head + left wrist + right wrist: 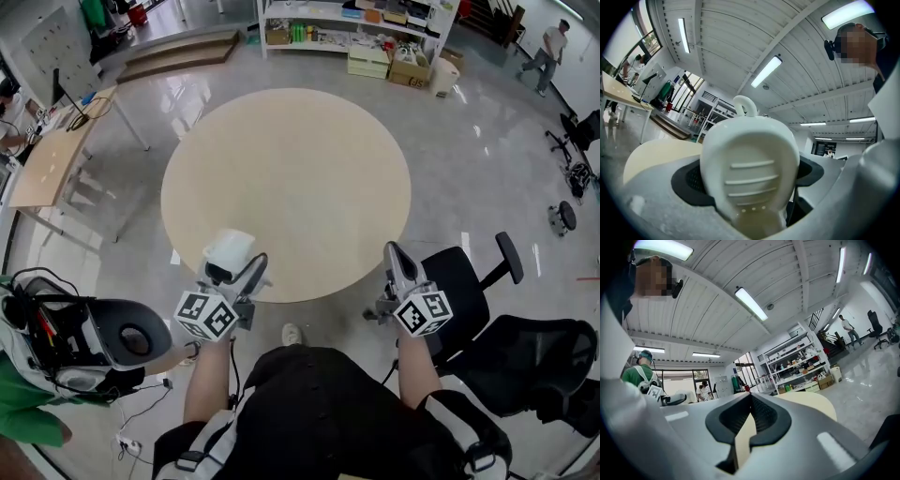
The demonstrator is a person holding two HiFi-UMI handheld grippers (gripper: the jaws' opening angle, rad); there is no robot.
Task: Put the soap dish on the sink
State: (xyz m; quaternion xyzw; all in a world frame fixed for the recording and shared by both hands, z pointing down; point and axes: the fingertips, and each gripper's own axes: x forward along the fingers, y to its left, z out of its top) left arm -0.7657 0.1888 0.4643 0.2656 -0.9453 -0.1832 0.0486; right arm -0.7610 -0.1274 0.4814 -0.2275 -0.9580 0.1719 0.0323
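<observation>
The left hand-held gripper (246, 270) is clenched on the white soap dish (750, 164) and holds it over the near edge of the round table (286, 169). The dish's inside shows ribs and small holes. The right hand-held gripper (750, 397) is closed on nothing, just off the table's near edge. Each carries a cube (206, 316) with black-and-white square markers.

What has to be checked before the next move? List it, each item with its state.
1. Soap dish clamped in the left gripper: ok.
2. Right gripper empty, jaws together: ok.
3. Sink in view: not ok, no view shows one.
4. The two grippers apart from each other: ok.
5. Dish held clear of the round table: cannot tell.
</observation>
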